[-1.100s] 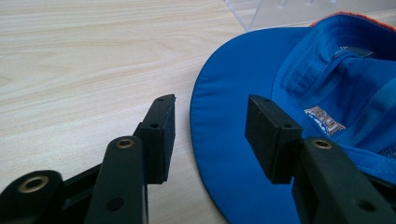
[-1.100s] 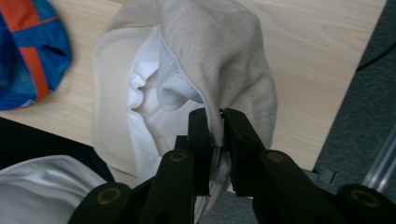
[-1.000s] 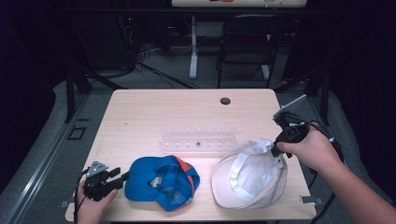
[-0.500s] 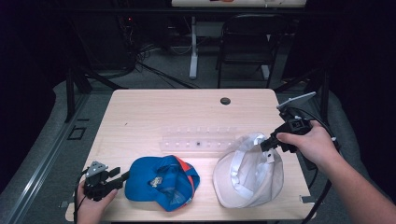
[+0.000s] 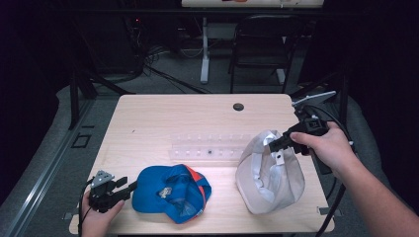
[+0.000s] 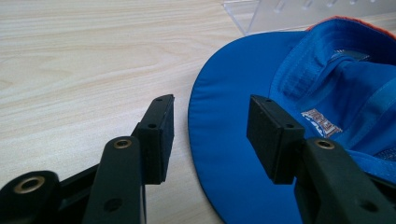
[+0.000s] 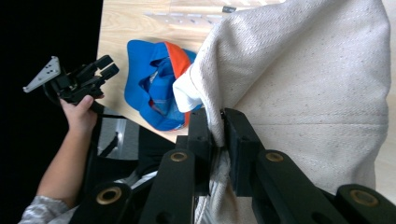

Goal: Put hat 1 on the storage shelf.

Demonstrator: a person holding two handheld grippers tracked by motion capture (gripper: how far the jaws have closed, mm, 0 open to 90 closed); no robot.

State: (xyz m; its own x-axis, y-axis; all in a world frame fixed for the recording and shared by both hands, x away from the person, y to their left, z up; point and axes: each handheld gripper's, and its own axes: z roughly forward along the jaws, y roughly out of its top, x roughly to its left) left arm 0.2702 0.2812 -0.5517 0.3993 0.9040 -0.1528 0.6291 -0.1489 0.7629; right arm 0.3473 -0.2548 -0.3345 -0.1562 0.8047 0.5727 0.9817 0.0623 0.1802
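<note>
My right claw [image 5: 274, 144] is clamped on the rim of the white cap [image 5: 269, 177], lifting that edge while the rest of the cap sags onto the tabletop [image 5: 163, 118] near its front right corner. In the right gripper view the fabric is pinched tight between the jaws. My left claw [image 5: 129, 187] sits at the front left corner with its jaws apart, holding nothing. The blue cap [image 5: 170, 192] lies upside down along the front edge, and its brim sits just under and between those open jaws without being gripped. A clear rack [image 5: 210, 146] lies mid-tabletop behind both caps; I can't tell what it holds.
</note>
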